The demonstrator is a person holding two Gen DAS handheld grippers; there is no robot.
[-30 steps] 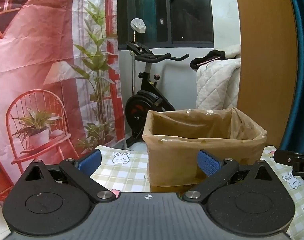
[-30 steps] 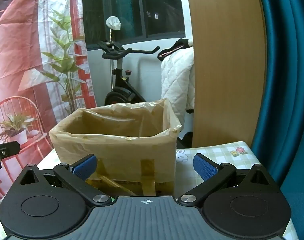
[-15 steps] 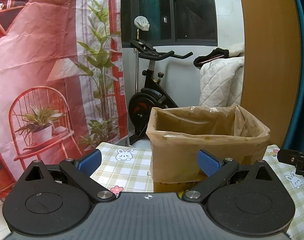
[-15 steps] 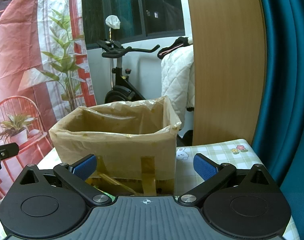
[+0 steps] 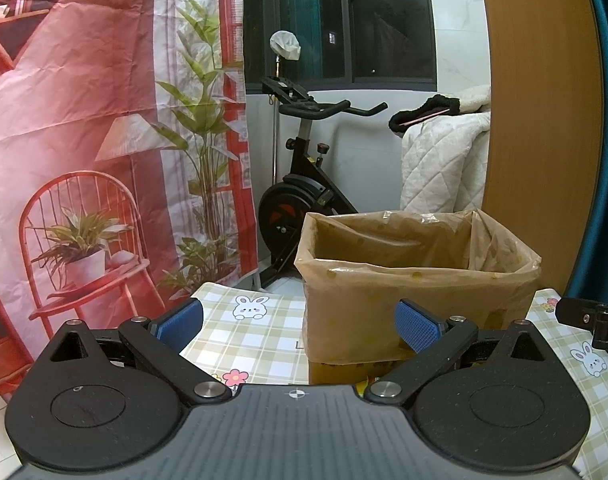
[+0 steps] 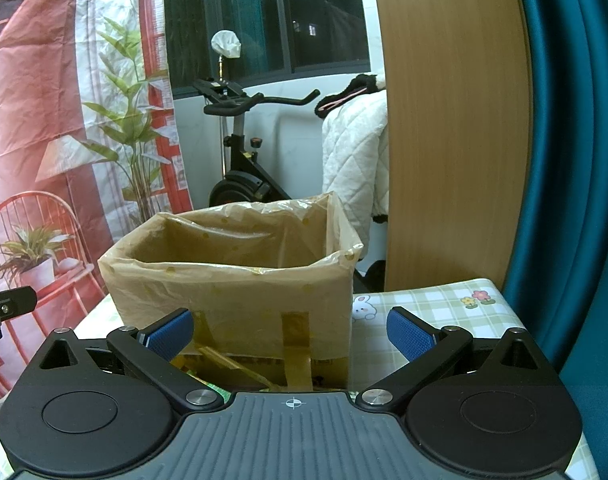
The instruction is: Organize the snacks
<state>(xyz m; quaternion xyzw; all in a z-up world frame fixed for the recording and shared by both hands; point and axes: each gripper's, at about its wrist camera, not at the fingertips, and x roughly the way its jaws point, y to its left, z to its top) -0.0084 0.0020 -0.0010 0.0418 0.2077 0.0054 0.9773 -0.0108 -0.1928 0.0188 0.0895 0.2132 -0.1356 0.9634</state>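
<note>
On the checked tablecloth [image 5: 264,340] stood the largest item, a cardboard box [image 6: 240,300] lined with a tan plastic bag [image 5: 415,248], directly ahead of both tools and near them. We held the left gripper [image 5: 298,326] and the right gripper [image 6: 290,330] level before it, jaws spread wide and grasping nothing. Of the snacks we saw only slivers of bright wrapper [image 6: 208,384] at the box's foot, low between the right gripper's fingers. We could not see into the box; we judged the sorting barely begun, with the packets yet to be lifted in.
</note>
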